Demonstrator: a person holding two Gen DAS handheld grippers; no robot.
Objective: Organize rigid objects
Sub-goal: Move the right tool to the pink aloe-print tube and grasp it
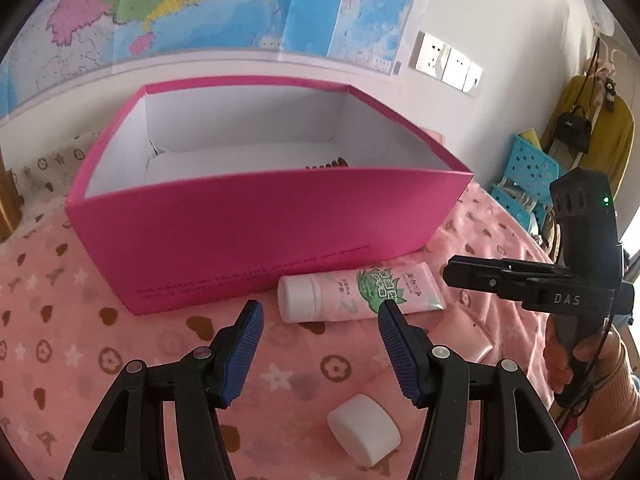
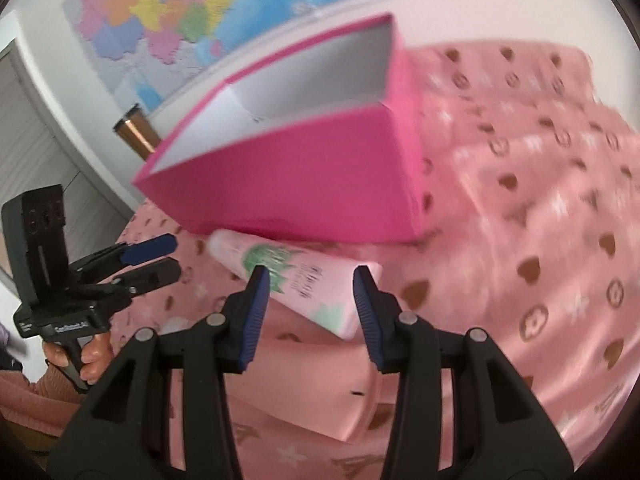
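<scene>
Tube of cream lay on the pink bedspread, right up against the front of the pink box. Nearer, a white block sat under the left hand-held gripper, jaws apart, nothing in them. Right hand-held gripper hung released over the tube too. Map behind.

A colourful map spreads across the wall, white wall sockets beside it. Turquoise baskets sit stacked at right, a yellow garment and black handbag hanging above.
</scene>
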